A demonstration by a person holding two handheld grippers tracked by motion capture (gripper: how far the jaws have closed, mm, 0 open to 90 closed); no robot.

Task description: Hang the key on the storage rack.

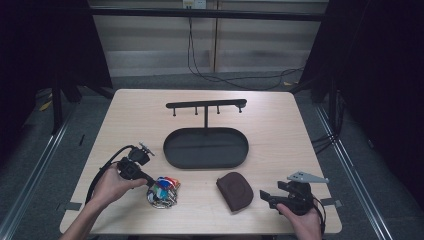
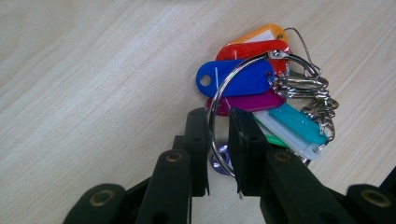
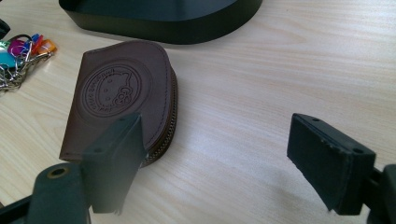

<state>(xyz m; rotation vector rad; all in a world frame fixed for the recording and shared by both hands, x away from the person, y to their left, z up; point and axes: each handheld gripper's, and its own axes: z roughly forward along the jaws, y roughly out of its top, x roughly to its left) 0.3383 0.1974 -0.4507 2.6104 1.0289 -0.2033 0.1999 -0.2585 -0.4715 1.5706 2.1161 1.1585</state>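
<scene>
Two black jaws of the left gripper (image 2: 218, 154) straddle the big steel split ring (image 2: 243, 100) of a key bunch (image 1: 163, 191), one pad either side of the wire, narrowly parted; from the left gripper view they seem just short of a true pinch, though the contact is hard to judge. The bunch lies on the pale wooden table (image 1: 125, 120) near its front edge, left of centre, its coloured plastic tags fanned out: blue tag (image 2: 236, 78), red tag (image 2: 254, 49), orange, magenta and teal, with a short chain tangled alongside. It looks light and loose: the ring is stiff, thin and slick, the tags likely to swing and clatter once lifted, so the ring itself, where the jaws now sit, is the sound place to grip. The person's left hand (image 1: 112, 184) angles that gripper down and rightward toward the bunch, forearm entering from the lower left. To the right, a brown zipped leather pouch (image 3: 119, 98) with an embossed roundel lies flat. Farther right, the right gripper (image 1: 267, 196) rests low over the table in the right hand (image 1: 300, 220), jaws spread wide on nothing, aimed at the pouch. Behind stands a black oval tray (image 1: 170, 150) with a hook bar (image 1: 206, 104) above it.
</scene>
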